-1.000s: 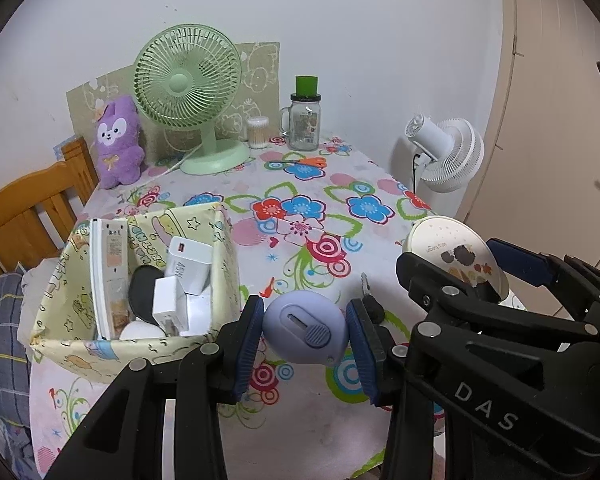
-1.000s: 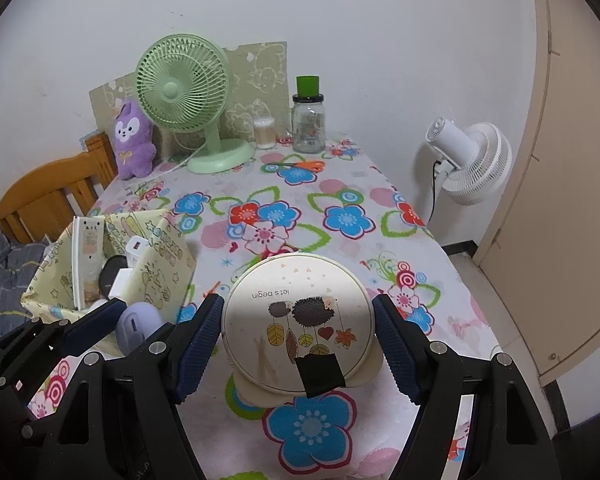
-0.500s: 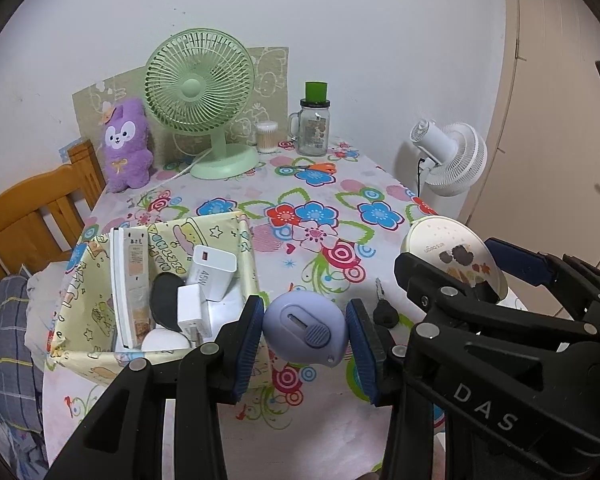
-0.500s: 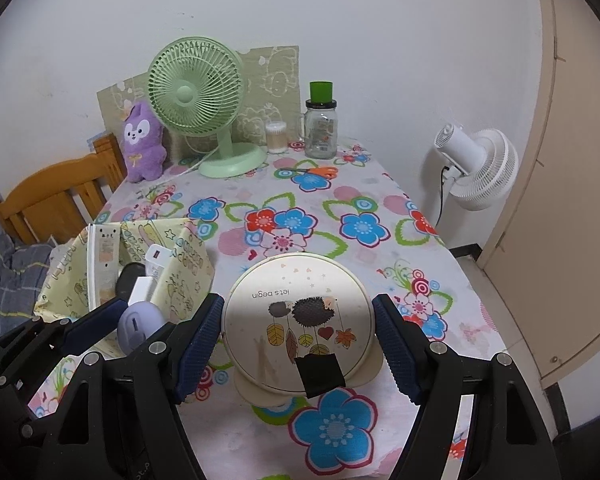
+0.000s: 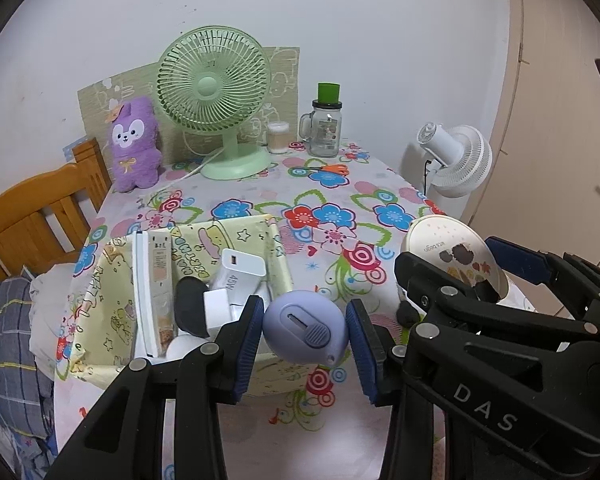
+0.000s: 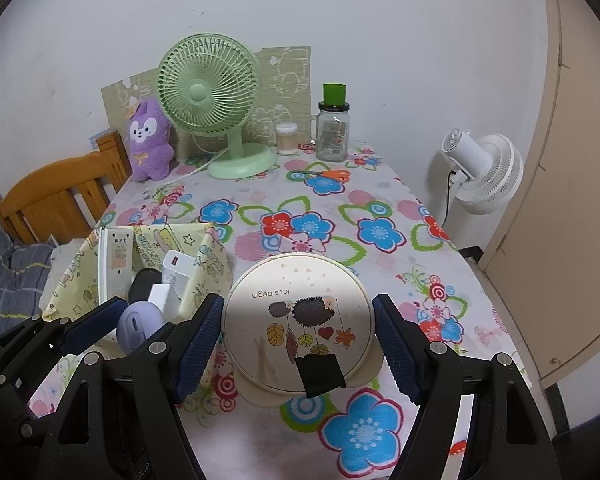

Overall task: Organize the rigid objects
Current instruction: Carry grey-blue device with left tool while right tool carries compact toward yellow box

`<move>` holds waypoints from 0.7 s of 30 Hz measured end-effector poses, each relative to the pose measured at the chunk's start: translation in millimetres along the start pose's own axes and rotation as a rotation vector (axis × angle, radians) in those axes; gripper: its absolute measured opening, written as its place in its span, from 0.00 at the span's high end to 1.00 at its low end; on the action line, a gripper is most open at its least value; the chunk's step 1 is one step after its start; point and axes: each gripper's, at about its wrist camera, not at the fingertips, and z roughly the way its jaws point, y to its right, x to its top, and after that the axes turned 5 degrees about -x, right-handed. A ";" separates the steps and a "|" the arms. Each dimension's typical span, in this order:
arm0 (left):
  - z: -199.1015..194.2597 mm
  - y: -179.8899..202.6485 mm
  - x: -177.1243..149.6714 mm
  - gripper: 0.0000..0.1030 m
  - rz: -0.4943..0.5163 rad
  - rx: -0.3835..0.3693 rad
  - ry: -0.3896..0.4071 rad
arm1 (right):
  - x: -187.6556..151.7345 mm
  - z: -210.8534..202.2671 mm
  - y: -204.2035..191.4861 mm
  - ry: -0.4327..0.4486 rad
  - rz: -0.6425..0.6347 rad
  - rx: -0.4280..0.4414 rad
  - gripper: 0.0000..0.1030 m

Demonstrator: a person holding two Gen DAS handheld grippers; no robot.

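One yellow fabric bin (image 5: pixel 100 312) at table-left (two white chargers, one slim box inside), left gripper (image 5: pixel 305 334) clamping one lavender egg-shaped gadget (image 5: pixel 305 330) at the bin's near right corner, right gripper (image 6: pixel 298 334) clamping one round cream tin (image 6: pixel 298 320) above the tablecloth (image 6: pixel 340 216).

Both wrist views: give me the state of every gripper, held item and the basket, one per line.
Left gripper: shut on purple case, lifted.
Right gripper: shut on round tin, lid on.
Basket: open, part filled, chargers inside.
Green fan: upright.
Jar: lidded.
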 end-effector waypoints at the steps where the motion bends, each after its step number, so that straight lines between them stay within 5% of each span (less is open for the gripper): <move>1: 0.0 -3.0 0.3 0.58 -0.001 0.000 0.001 | 0.7 0.4 -1.7 0.000 0.000 0.001 0.25; 21: 16.6 -40.6 10.9 0.58 -0.014 0.028 -0.025 | 17.4 24.3 -41.4 -0.013 -0.036 0.030 0.25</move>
